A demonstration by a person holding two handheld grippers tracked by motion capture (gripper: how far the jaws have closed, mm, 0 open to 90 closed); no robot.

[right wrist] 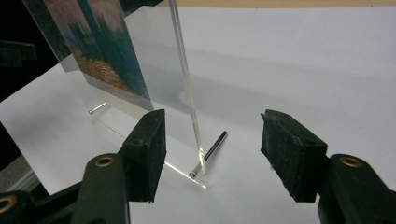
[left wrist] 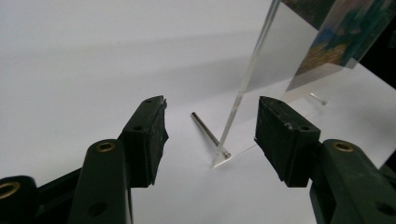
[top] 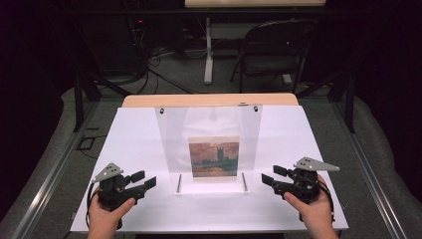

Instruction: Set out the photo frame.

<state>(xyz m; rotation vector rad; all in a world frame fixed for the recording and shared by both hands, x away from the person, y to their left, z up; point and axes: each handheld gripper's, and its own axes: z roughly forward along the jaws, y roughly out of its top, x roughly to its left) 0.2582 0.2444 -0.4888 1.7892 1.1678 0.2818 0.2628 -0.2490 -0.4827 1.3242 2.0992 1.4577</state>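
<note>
A clear acrylic picture frame (top: 209,130) stands upright in the middle of the white board (top: 298,139), holding a small painting print (top: 214,157). Two thin metal pins (top: 179,182) (top: 244,180) stick out at its lower corners. My left gripper (top: 145,179) is open at the frame's lower left corner. Between its jaws I see the left pin (left wrist: 208,133) and the frame's edge (left wrist: 252,70), untouched. My right gripper (top: 268,175) is open at the lower right corner. The right pin (right wrist: 210,151) and the panel (right wrist: 140,56) lie ahead of its jaws (right wrist: 212,135).
The white board lies on a wooden table (top: 209,100). Beyond it stand a dark folding chair (top: 278,50) and another table's leg (top: 208,55), with cables on the floor. A hand holds each gripper near the board's front edge.
</note>
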